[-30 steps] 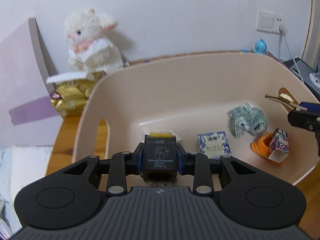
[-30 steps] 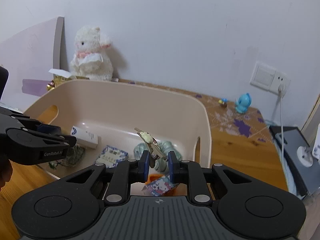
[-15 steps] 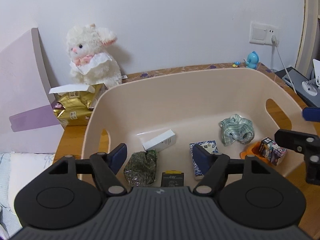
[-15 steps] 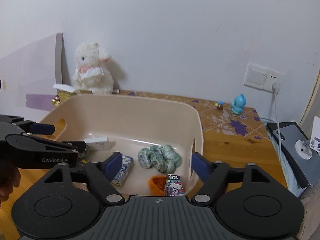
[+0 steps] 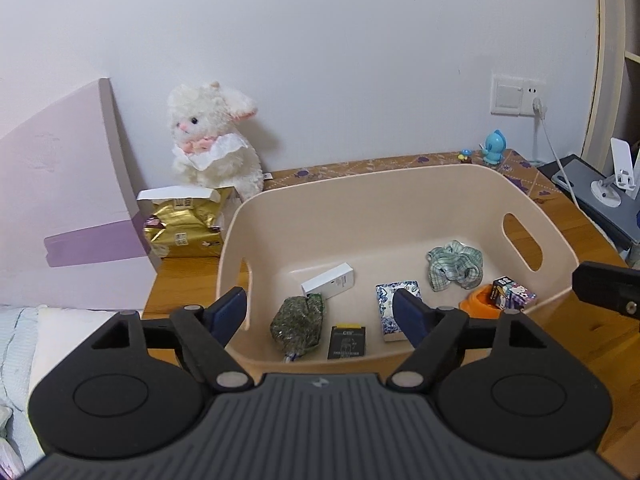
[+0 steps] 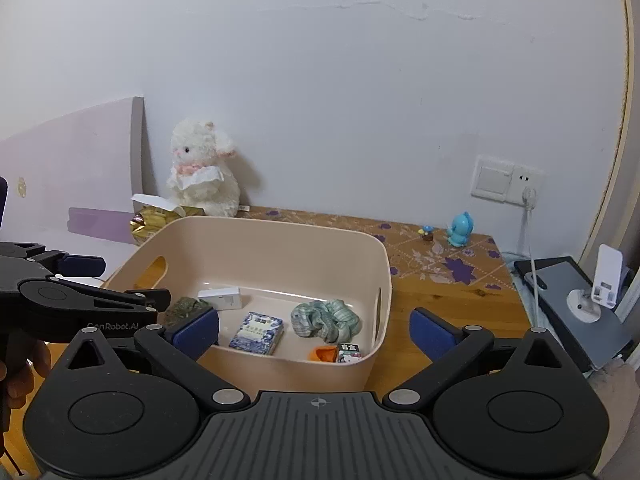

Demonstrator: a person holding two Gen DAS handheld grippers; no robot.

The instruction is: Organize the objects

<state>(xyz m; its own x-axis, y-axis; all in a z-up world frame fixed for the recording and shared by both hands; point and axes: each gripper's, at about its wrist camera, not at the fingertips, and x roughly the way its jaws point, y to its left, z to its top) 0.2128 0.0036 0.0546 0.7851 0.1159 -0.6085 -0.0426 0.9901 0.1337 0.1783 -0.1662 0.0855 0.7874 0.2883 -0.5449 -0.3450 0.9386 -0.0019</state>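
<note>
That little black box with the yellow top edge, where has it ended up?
The small black box with the yellow edge lies flat inside the beige plastic tub, by its near wall in the left wrist view, between the dark green packet and the blue-and-white patterned pack.

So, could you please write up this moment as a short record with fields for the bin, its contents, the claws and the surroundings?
Container: beige plastic bin with handle cutouts, on a wooden table
Contents: white box, green packet, black box, blue patterned pack, checked scrunchie, orange item, cartoon carton
Left claw: open, empty, above the bin's near edge
Right claw: open, empty
Outside the bin: plush lamb, gold bag, blue figurine
</note>
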